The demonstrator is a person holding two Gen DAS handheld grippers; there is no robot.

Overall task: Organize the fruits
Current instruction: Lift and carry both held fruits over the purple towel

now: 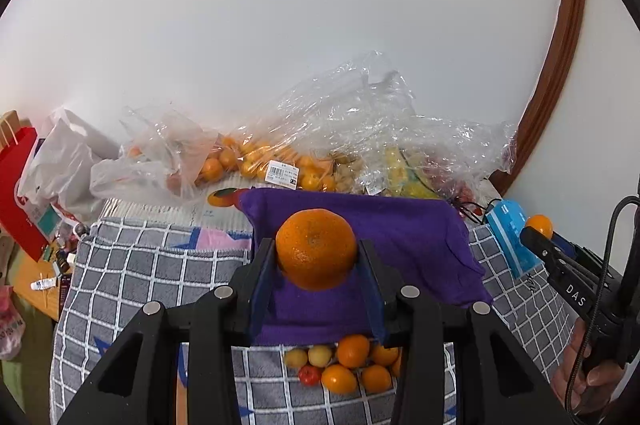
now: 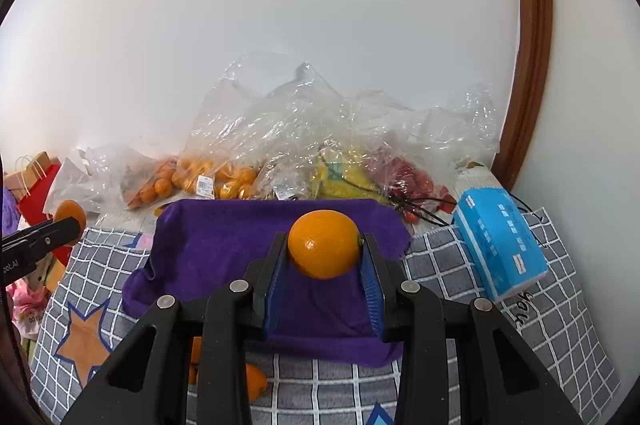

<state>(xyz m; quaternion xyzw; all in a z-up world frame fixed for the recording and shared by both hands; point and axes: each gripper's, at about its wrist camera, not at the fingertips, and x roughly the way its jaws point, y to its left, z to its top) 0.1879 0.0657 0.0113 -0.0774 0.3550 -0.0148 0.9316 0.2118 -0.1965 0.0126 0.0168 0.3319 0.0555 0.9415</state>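
Black claw arms fill the bottom of both views, and each claw carries a fruit. Our left claw (image 1: 316, 261) is pinching a large mandarin (image 1: 316, 249) with dimpled skin, its pads pressing on both sides of the fruit at the centre of the left wrist view. Our right claw (image 2: 323, 257) is pinching a smoother orange (image 2: 324, 243) in the same way, at the centre of the right wrist view. Both fruits hang above a purple cloth (image 1: 400, 225) spread over the grey checked blanket (image 1: 140, 265).

Going left to right in the left wrist view: a red paper bag (image 1: 18, 185) and a white plastic bag (image 1: 60, 165) sit at the left edge; a clear bag of small oranges (image 1: 256, 161) lies along the wall; crumpled clear wrap (image 1: 360, 113) covers yellow and red fruit further right; a blue tissue pack (image 1: 512, 237) lies at the right, just beside our other claw.

At the bottom centre, just below the near edge of the purple cloth, a loose pile of fruit (image 1: 348, 365) rests on the blanket: small oranges, two pale yellow fruits and one red one.

We judge the task to be at an early or middle stage. Nothing lies on the purple cloth yet as far as we can see, two fruits are in transit, the loose pile is unsorted, and the bags along the wall remain full. Where the held fruits should go we cannot tell.
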